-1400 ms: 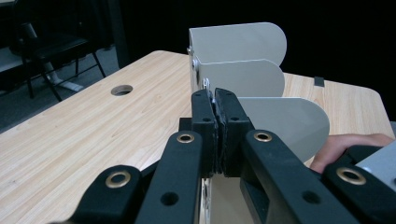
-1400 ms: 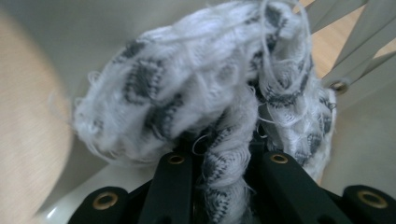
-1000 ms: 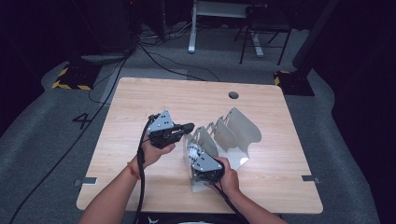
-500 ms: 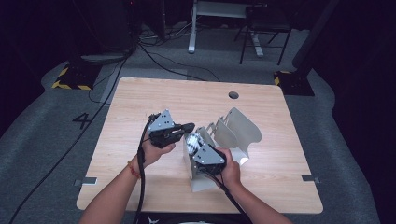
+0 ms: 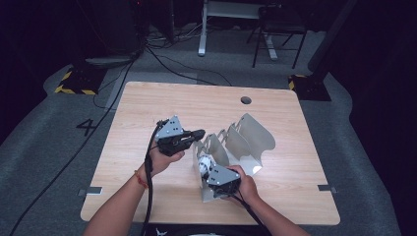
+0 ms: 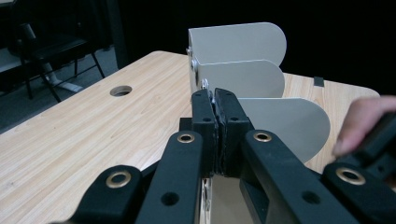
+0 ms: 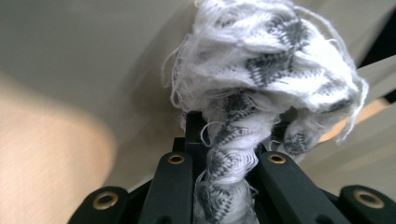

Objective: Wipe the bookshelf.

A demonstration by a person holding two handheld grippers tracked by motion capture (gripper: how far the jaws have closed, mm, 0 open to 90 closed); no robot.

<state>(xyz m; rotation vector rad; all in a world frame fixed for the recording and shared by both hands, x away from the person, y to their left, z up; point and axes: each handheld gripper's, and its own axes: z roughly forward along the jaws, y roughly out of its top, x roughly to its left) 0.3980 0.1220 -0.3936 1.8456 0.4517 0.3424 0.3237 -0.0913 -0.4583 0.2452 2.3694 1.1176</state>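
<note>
A white-and-grey knitted cloth (image 7: 261, 79), frayed and bunched (a twisted strand runs down between the jaws), is clamped in the right gripper (image 7: 224, 135). In the high view it is seen as a pale lump (image 5: 203, 162) at the front compartment of the grey metal divider rack (image 5: 255, 135), near the tabletop's (image 5: 147, 108) front edge. The left gripper (image 6: 215, 109) is seen pinched on the edge of a rack divider (image 6: 285, 123); its closed jaws are plain in its own view. The rack's rear compartments are seen bare.

The left gripper (image 6: 215, 109) pinches the nearest plate edge of the metal rack (image 6: 261, 79).
</note>
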